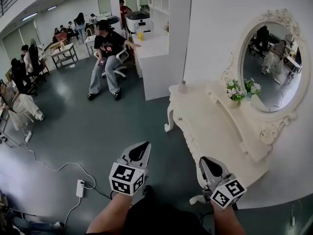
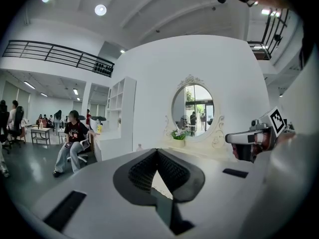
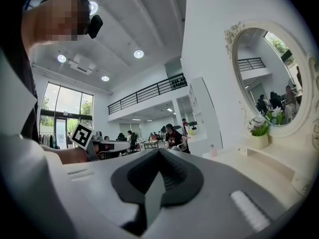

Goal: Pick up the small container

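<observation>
Low in frame, left gripper [image 1: 142, 148] and right gripper [image 1: 208, 164], jaws pressed together and empty, face the container [image 1: 183, 87] on the dresser [image 1: 210, 126], likely mid-approach.

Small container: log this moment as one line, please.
phase: pre-grasp | small container: untouched, on dressing table corner | left gripper: shut, empty | right gripper: shut, empty

White vanity table [image 1: 215, 126], grey floor [image 1: 88, 131]

Small container [image 1: 183, 87] on table [image 1: 215, 126] before mirror [image 1: 271, 62]
</observation>
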